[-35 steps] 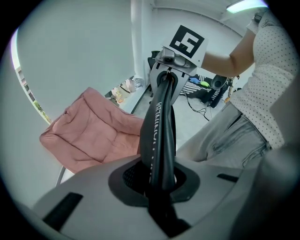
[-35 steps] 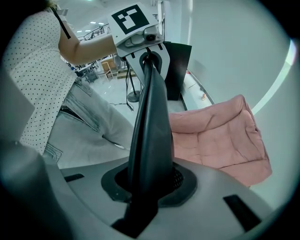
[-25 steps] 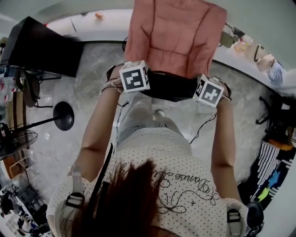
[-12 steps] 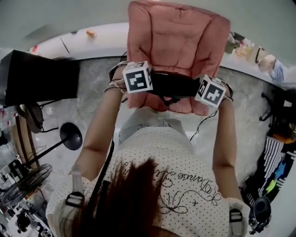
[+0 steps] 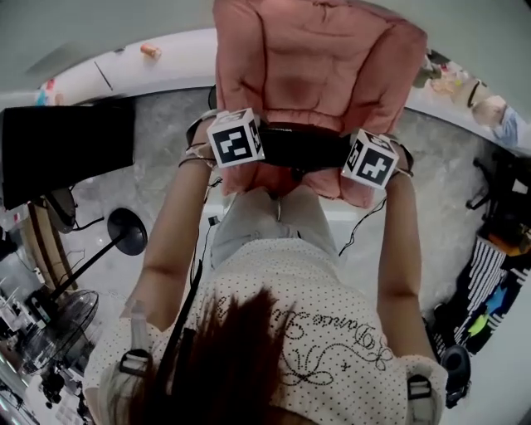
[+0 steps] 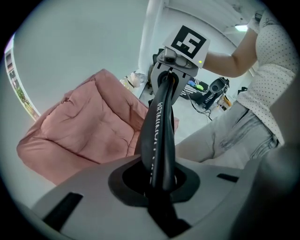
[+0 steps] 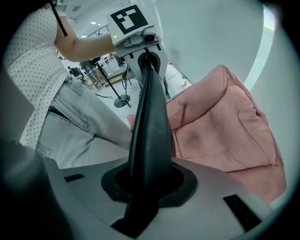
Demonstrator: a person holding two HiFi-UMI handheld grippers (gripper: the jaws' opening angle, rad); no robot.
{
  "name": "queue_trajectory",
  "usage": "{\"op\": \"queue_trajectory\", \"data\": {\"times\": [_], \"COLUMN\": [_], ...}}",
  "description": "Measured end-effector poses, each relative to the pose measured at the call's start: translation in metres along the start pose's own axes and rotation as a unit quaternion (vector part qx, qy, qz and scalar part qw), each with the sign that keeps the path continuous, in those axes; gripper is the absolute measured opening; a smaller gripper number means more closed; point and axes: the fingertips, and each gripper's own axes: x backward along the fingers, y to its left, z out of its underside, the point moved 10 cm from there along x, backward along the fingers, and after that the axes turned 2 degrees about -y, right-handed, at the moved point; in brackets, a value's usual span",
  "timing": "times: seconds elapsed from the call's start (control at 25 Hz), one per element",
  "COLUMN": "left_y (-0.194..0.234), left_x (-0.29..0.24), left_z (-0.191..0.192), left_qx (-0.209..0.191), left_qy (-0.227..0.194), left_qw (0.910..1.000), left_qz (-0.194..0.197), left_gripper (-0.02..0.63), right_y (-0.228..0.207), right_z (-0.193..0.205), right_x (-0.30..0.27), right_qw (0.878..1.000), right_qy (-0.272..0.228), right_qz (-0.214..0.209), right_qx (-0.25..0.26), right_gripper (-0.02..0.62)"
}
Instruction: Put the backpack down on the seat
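Backpack (image 5: 303, 148), black, held up by both ends and stretched flat between the two grippers, over the front part of a pink quilted seat (image 5: 319, 66); touching the cushion or hanging just above it, impossible to tell. Left gripper (image 6: 161, 176) clamped on one end of the backpack: jaws closed onto a black band with pale lettering, rising out of the jaw opening and running taut across to the other tool. Right gripper (image 7: 143, 187) clamped likewise on the opposite end, jaws pressed on a plain black fold of the same bag. In the head view, only the marker cubes on show, left cube (image 5: 235, 137) and right cube (image 5: 371, 159), about level with each other, the bag spanning the gap between them. Seat plump and deeply creased, backrest on the far side from the person, front edge just beside the knees. Person in a white dotted top (image 5: 274, 282) and pale grey jeans (image 5: 261, 220), standing close against the seat front, forearms stretched forward, one to each tool. Grey marbled floor (image 5: 162, 145) around the seat. Pale wall (image 5: 124, 25) beyond the backrest. Off to the left, well apart from the seat, a black flat panel (image 5: 66, 153), a round black stand base (image 5: 127, 231) with a slanted pole, and a wire-caged fan (image 5: 58, 328) lower down near the picture's edge.
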Motion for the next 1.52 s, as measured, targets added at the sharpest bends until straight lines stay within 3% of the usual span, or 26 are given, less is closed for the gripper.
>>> {"op": "queue_trajectory", "data": {"times": [0.28, 0.76, 0.96, 1.52], "left_y": [0.036, 0.074, 0.08, 0.106], "left_x": [-0.052, -0.145, -0.182, -0.253], "left_z": [0.001, 0.02, 0.035, 0.079], "left_qx": [0.064, 0.121, 0.138, 0.168], "left_qy": [-0.011, -0.011, -0.009, -0.01], "left_qw": [0.9978, 0.9913, 0.9878, 0.9828], "left_qz": [0.014, 0.049, 0.071, 0.076], "left_gripper": [0.046, 0.047, 0.046, 0.051], "right_y": [-0.052, -0.107, -0.119, -0.145], "right_z": [0.031, 0.079, 0.095, 0.116], "right_x": [-0.031, -0.104, -0.138, -0.213], "right_qw": [0.999, 0.996, 0.994, 0.993], "right_qy": [0.006, 0.017, 0.021, 0.026], "right_qz": [-0.03, -0.087, -0.104, -0.106], "right_qx": [0.02, 0.002, -0.01, -0.045], "right_gripper": [0.084, 0.084, 0.084, 0.087]}}
